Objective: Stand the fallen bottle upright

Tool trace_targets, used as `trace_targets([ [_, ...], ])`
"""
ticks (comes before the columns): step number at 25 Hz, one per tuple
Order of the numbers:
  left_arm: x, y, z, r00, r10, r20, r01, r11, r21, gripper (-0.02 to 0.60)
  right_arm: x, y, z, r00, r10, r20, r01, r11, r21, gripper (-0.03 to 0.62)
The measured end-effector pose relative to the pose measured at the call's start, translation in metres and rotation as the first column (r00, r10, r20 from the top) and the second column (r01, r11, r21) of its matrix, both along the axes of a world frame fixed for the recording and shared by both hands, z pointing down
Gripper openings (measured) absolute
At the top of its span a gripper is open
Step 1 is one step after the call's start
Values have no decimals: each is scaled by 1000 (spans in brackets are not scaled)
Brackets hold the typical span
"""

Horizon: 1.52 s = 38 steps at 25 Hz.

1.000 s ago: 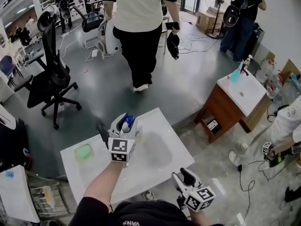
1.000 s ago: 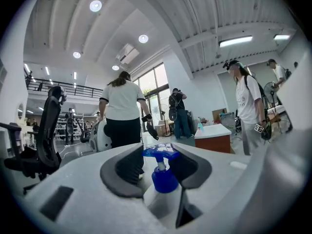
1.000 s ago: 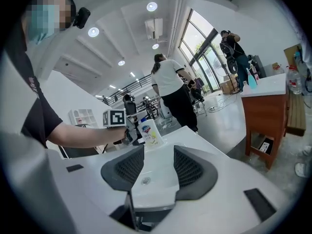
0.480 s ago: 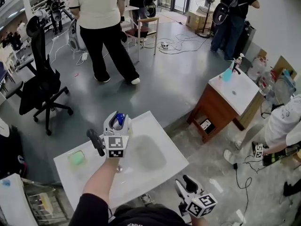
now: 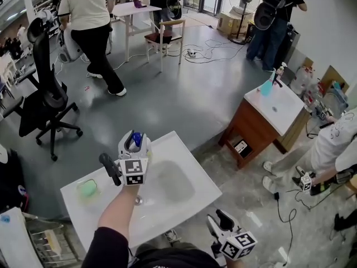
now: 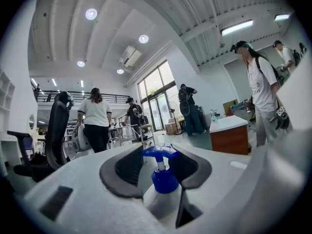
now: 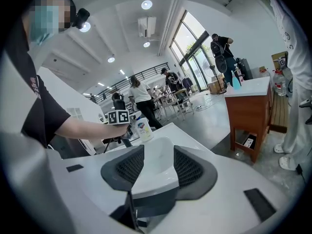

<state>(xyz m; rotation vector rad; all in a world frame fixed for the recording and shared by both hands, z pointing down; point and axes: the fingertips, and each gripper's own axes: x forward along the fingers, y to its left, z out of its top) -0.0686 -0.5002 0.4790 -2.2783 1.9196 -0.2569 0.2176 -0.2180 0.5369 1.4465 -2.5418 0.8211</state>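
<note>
A white bottle with a blue pump cap stands about upright between the jaws of my left gripper, which is shut on its body at the far edge of the white sink counter. In the left gripper view the bottle fills the gap of the left gripper, pump pointing up. The right gripper view shows the bottle from the side, next to the marker cube. My right gripper hangs off the counter's near right corner, open and empty; the right gripper has only the counter beyond it.
A green soap dish sits on the counter's left end. A wooden vanity with a blue bottle stands at the right. An office chair is far left, a person crouches at the right, and others walk at the back.
My left gripper with the bottle has shifted a little to the left over the counter. The person in the white shirt has walked off to the back left. The right gripper has hardly moved.
</note>
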Motion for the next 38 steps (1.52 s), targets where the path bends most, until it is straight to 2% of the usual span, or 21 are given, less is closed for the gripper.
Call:
trace_targets([
  [7,0,0,5,1000,8,-7,-9,1000,-14,165,-1,-2,2,1000,0,-5,0,1000,-1,178],
  [18,-1,-1,4,1000,18,15,-18,999,-46,291,-10,-9,-1,1000,-20,5,20,1000,7,178],
  [28,3,2,4,990,18,143,-13,999,-37,327,-17,-8,-4,1000,-18,0,18,1000,15,178],
  [32,6,3,5,991,17,135,-11,999,-44,334,-16,-6,-4,1000,-14,2,14,1000,12,178],
  [38,10,10,-20,993,42,107,-43,999,9,334,-20,-3,-5,1000,-13,4,13,1000,22,178],
])
